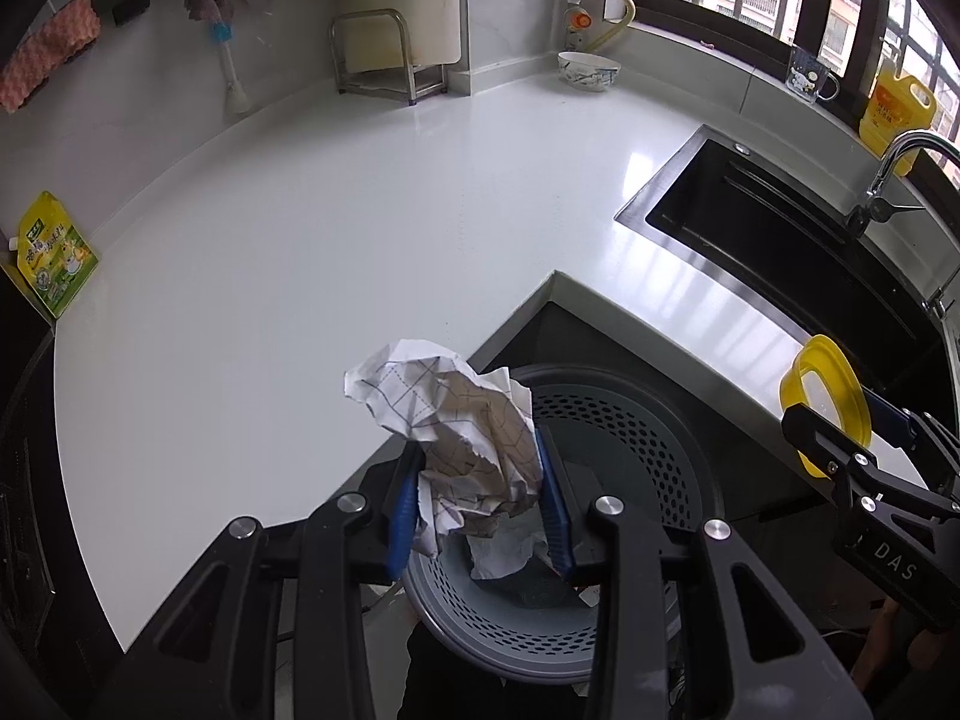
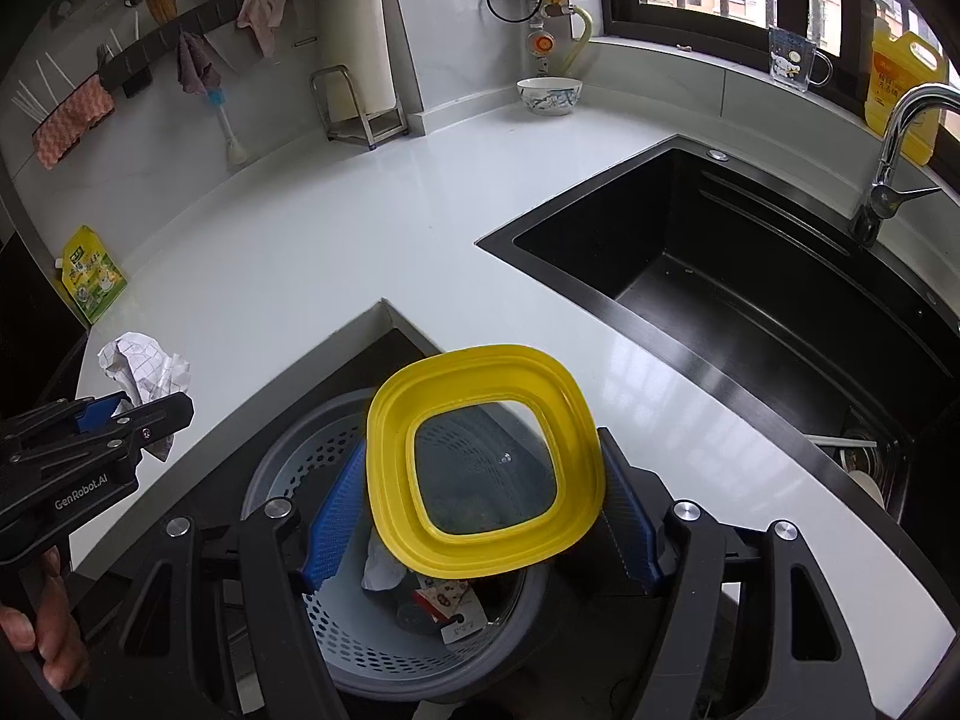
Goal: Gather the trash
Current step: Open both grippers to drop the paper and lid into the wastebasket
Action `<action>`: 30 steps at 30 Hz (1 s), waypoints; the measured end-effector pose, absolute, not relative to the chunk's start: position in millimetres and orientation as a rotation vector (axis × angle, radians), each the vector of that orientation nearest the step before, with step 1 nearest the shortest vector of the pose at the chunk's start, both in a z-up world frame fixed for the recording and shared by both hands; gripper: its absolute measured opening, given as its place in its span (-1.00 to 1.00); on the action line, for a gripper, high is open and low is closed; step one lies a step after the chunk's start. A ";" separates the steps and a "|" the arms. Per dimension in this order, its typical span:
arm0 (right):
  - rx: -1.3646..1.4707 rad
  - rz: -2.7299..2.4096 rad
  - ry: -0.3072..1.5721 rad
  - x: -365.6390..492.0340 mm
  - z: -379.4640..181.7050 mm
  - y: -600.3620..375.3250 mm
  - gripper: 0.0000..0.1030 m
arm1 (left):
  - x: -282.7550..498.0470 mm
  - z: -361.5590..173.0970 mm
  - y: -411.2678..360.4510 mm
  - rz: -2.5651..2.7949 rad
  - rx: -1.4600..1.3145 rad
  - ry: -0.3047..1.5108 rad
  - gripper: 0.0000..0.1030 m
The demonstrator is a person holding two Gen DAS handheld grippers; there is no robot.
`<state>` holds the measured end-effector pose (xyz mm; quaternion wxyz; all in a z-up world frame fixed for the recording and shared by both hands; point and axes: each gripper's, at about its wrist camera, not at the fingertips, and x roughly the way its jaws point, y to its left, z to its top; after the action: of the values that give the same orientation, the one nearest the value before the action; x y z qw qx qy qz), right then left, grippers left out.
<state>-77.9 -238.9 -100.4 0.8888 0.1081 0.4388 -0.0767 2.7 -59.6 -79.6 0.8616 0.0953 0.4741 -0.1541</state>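
Observation:
My left gripper (image 1: pixel 480 474) is shut on a crumpled sheet of grid paper (image 1: pixel 462 420) and holds it over the near rim of the grey perforated trash basket (image 1: pixel 648 438). It also shows at the left of the right wrist view (image 2: pixel 129 414), with the paper (image 2: pixel 144 363). My right gripper (image 2: pixel 486 480) is shut on a yellow-rimmed lid with a clear centre (image 2: pixel 486 462), held above the basket (image 2: pixel 336 618). The lid also shows in the left wrist view (image 1: pixel 825 402). Paper and wrappers lie inside the basket (image 2: pixel 444 600).
The white L-shaped counter (image 1: pixel 336 228) wraps around the basket. A black sink (image 2: pixel 750 276) with a chrome faucet (image 2: pixel 894 138) sits at the right. A green-yellow pouch (image 1: pixel 54 258), a bowl (image 1: pixel 588 71), a metal rack (image 1: pixel 384 54), a cup and a yellow bottle (image 2: pixel 906 90) stand along the edges.

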 end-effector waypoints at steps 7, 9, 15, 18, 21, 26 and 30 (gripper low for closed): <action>0.175 -0.130 0.950 -82.8 -115.6 -226.2 0.34 | -5.3 -101.0 -59.8 -0.306 0.199 1.040 -0.30; 0.171 -0.121 0.963 -82.3 -121.0 -223.2 0.34 | -6.6 -105.7 -59.0 -0.300 0.199 1.048 -0.29; 0.145 -0.089 0.992 -77.7 -134.9 -208.6 0.34 | -5.4 -116.2 -51.7 -0.282 0.200 1.080 -0.25; 0.134 -0.072 1.011 -72.3 -142.2 -201.9 0.35 | -4.0 -118.7 -48.1 -0.268 0.197 1.089 -0.20; 0.147 -0.058 1.027 -67.0 -147.4 -199.0 0.35 | -2.2 -119.3 -44.9 -0.257 0.194 1.089 -0.20; 0.162 -0.034 1.042 -59.1 -150.6 -195.5 0.35 | 2.1 -119.9 -41.2 -0.257 0.173 1.098 -0.17; 0.176 -0.026 1.061 -54.7 -151.7 -196.5 0.37 | 2.1 -119.5 -40.3 -0.258 0.158 1.100 0.13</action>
<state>-54.7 -196.5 -151.8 0.8587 0.0838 0.5054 -0.0126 2.1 -40.3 -119.5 0.8416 0.0749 0.5207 -0.1220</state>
